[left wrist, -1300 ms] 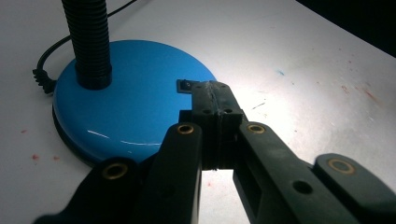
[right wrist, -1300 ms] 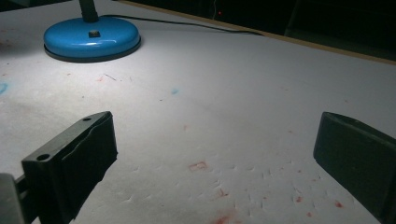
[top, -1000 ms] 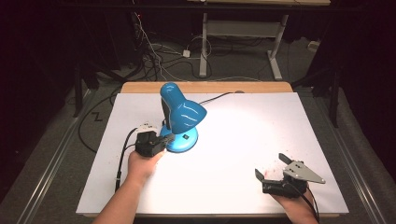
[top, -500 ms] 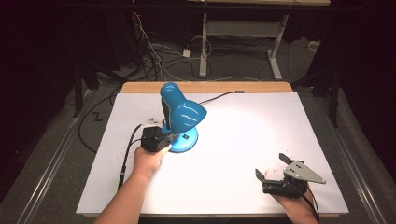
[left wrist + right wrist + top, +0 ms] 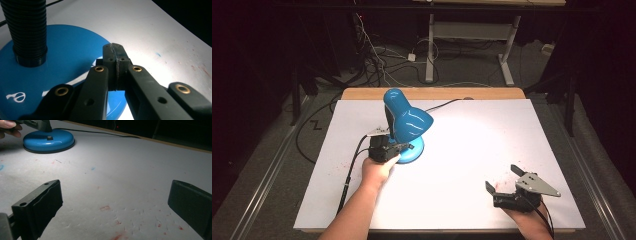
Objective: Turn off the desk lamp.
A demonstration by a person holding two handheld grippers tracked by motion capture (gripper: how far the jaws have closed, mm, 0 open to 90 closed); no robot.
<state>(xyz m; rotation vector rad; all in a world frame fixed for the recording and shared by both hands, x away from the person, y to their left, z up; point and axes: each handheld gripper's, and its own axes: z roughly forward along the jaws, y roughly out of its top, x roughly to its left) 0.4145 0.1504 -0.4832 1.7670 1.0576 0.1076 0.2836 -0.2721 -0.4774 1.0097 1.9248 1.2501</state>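
Two grippers worked over a white table (image 5: 472, 150). Left forearm rose from the bottom edge, left of centre in the high view, angled up and right. Left gripper (image 5: 384, 149) sat at the round base (image 5: 62, 62) of a blue desk lamp (image 5: 404, 122), centre-left of frame. Its own view showed jaws pressed together, nothing between them, tips over the base beside the black ribbed neck (image 5: 28, 32). Right hand (image 5: 524, 215) lay low at lower right, well apart from the lamp. Right gripper (image 5: 115, 202) was spread wide and empty above the red-flecked tabletop.
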